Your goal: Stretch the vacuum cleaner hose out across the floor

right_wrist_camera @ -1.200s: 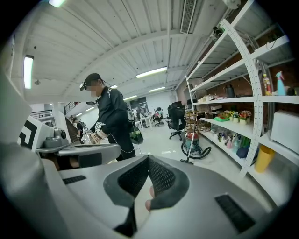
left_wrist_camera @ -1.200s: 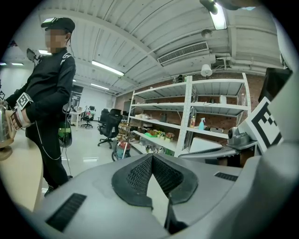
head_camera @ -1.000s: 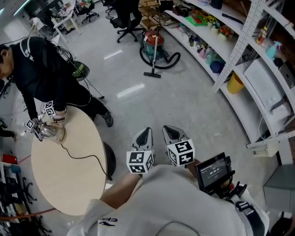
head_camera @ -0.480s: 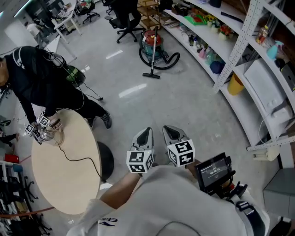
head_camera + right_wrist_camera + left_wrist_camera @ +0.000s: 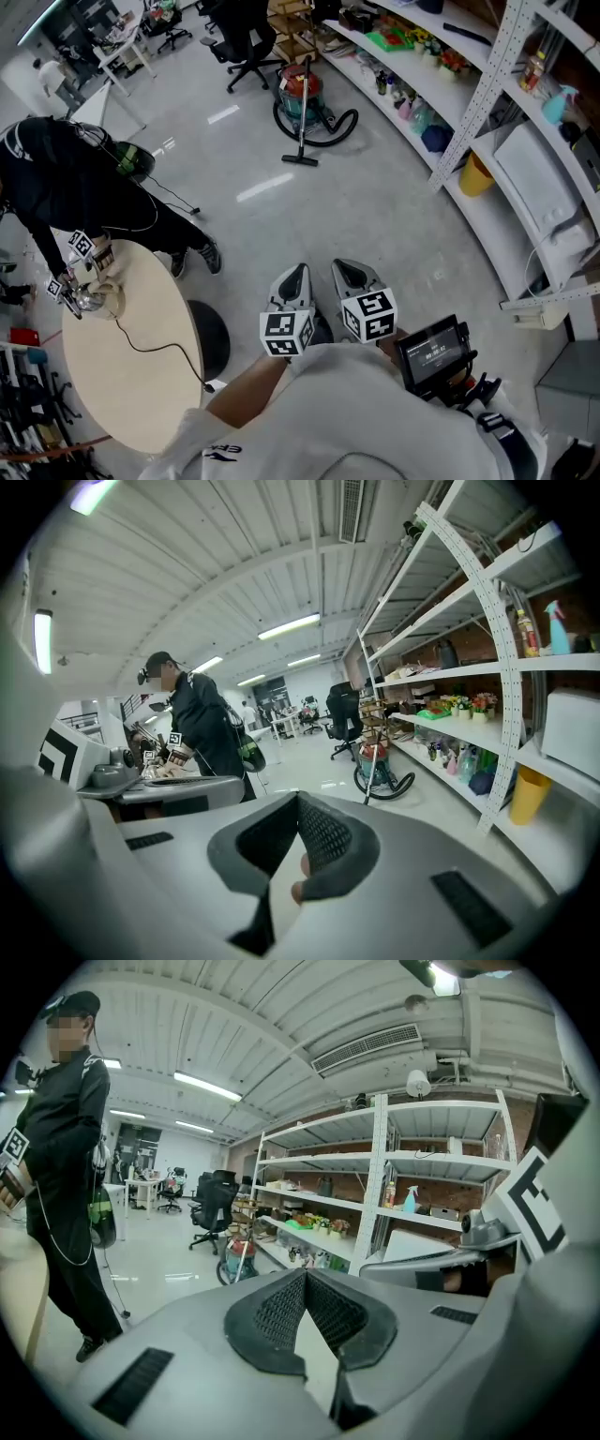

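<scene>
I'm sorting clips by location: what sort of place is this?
Probably a workshop or lab with office space: long, well-stocked metal shelving, a vacuum cleaner standing on the polished floor, and office chairs further back.

The hose (image 5: 347, 129) coils partly behind the vacuum cleaner (image 5: 302, 86); shelf items (image 5: 405, 105) are too small to tell.

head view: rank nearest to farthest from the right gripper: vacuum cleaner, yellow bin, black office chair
1. yellow bin, right, under the shelves
2. vacuum cleaner, ahead on the floor
3. black office chair, beyond it, farther back
</scene>
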The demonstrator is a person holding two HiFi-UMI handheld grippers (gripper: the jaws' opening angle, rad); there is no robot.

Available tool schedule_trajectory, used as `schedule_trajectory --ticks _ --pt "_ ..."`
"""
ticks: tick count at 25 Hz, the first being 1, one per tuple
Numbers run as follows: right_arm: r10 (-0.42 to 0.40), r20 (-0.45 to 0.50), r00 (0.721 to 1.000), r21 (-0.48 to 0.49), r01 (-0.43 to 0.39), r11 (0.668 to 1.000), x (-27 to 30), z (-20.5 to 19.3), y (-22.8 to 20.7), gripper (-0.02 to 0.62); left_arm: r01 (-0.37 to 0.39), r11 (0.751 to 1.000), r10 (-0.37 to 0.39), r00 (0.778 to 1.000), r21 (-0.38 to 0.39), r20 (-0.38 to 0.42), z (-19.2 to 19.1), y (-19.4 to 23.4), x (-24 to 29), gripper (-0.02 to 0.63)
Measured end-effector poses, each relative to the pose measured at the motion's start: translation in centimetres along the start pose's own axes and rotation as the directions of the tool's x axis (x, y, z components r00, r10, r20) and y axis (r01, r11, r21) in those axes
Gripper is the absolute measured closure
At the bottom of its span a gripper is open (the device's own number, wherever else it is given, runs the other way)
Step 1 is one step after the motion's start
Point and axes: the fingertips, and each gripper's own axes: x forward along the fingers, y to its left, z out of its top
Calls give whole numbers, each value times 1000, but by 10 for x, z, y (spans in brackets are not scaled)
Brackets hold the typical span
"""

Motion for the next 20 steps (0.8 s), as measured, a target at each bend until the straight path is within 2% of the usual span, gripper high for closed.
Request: schedule_trajectory --ticks 7,14,20 --pt "-38 -4 999 2 38 999 56 29 -12 601 67 998 -67 998 -3 10 26 34 47 604" --pt "-80 10 997 -1 80 997 122 74 -7 601 140 990 -140 990 8 21 63 89 89 604" --pt "-138 21 990 23 138 990 167 96 -21 601 178 984 -178 984 17 25 81 124 127 604"
